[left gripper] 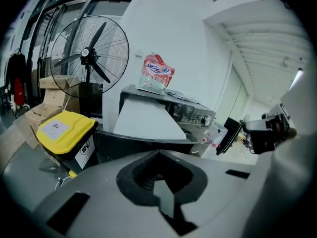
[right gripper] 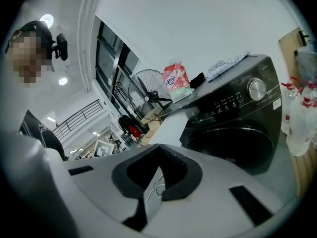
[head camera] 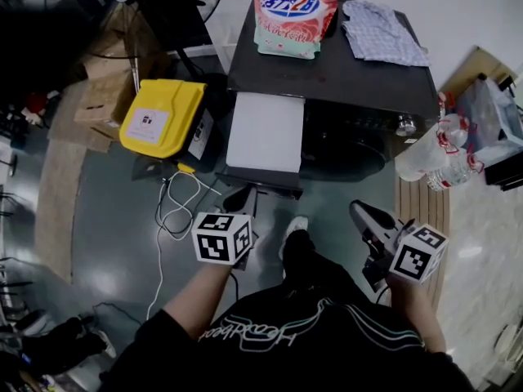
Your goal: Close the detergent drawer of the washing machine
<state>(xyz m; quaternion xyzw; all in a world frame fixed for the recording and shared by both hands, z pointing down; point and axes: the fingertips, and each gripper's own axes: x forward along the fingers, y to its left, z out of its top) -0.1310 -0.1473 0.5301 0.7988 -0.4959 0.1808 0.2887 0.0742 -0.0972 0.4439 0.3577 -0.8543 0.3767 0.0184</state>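
The dark front-loading washing machine (head camera: 351, 72) stands ahead of me. Its white detergent drawer (head camera: 264, 133) is pulled far out at the machine's left front, and also shows as the detergent drawer (left gripper: 146, 120) and the drawer (right gripper: 171, 128). My left gripper (head camera: 240, 198) hovers just below the drawer's front edge, apart from it, jaws shut on nothing. The left gripper (left gripper: 159, 153) points at the drawer. My right gripper (head camera: 365, 216) hangs lower right, in front of the round door, also shut and empty. The right gripper (right gripper: 157, 146) faces the control panel (right gripper: 233, 100).
A pink detergent bag (head camera: 290, 11) and a folded checked cloth (head camera: 380, 31) lie on the machine top. A yellow-lidded bin (head camera: 161, 117) stands left of the drawer, a fan (left gripper: 89, 58) behind it. White cable (head camera: 176, 211) trails on the floor. Plastic bottles (head camera: 437, 153) stand right.
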